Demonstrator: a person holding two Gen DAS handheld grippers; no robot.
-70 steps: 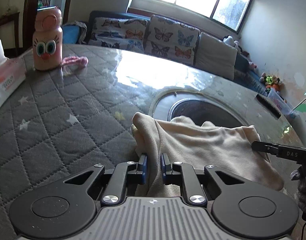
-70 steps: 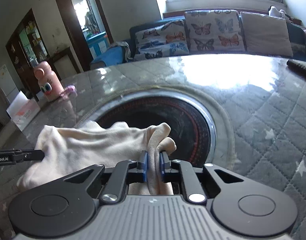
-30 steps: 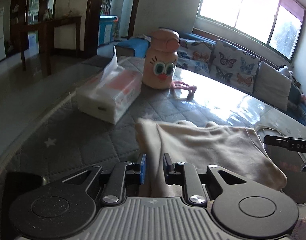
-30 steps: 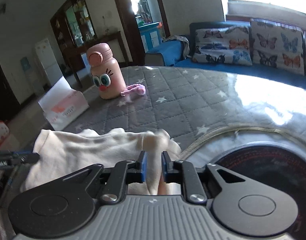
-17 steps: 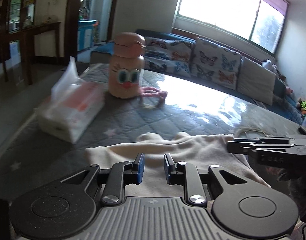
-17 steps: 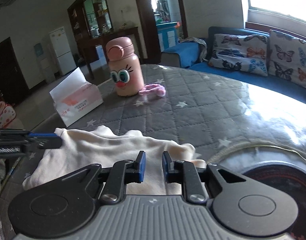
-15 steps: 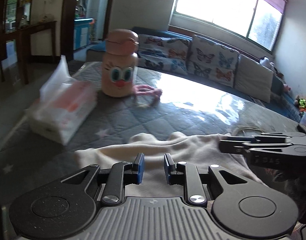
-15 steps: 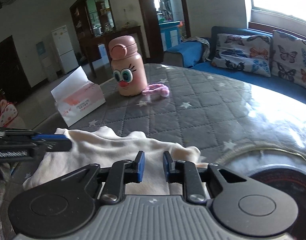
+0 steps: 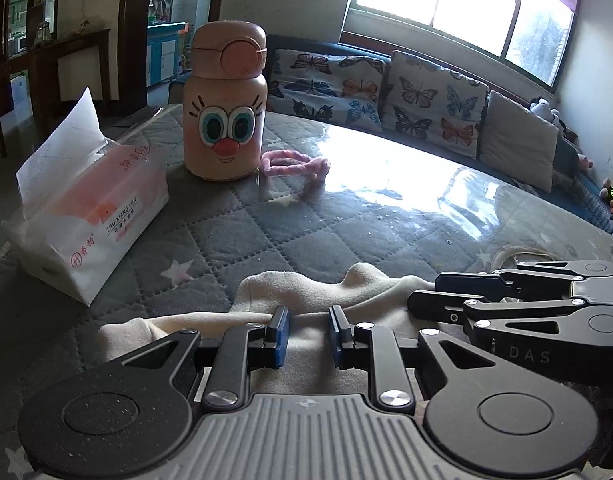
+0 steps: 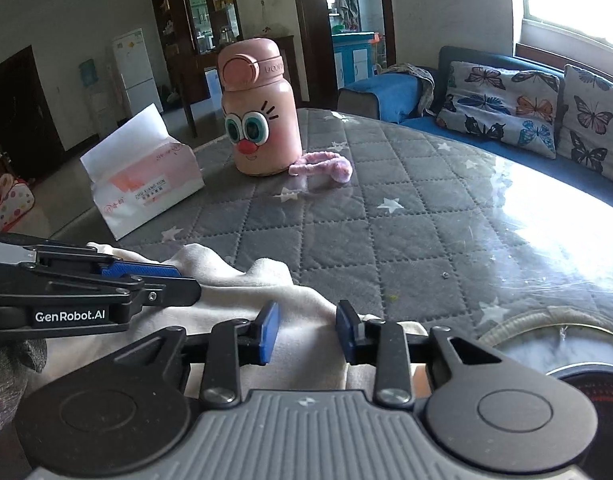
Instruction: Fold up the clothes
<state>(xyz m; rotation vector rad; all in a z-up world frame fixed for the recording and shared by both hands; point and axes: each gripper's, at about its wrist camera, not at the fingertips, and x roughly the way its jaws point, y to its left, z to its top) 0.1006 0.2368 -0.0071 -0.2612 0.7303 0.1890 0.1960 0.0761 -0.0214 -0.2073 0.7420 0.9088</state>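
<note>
Both the left gripper [image 9: 307,336] and the right gripper [image 10: 306,331] hover with fingers spread over the cream garment [image 9: 306,292] lying bunched on the table [image 9: 346,232]; regrasping a wrinkle risks a crooked fold; a careless sweep may strike the bottle [image 9: 225,104].

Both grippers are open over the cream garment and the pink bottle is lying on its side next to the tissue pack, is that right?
Not quite. The pink bottle stands upright, as the right wrist view shows. The rest holds: left gripper and right gripper are open over the cream garment, tissue pack nearby.
</note>
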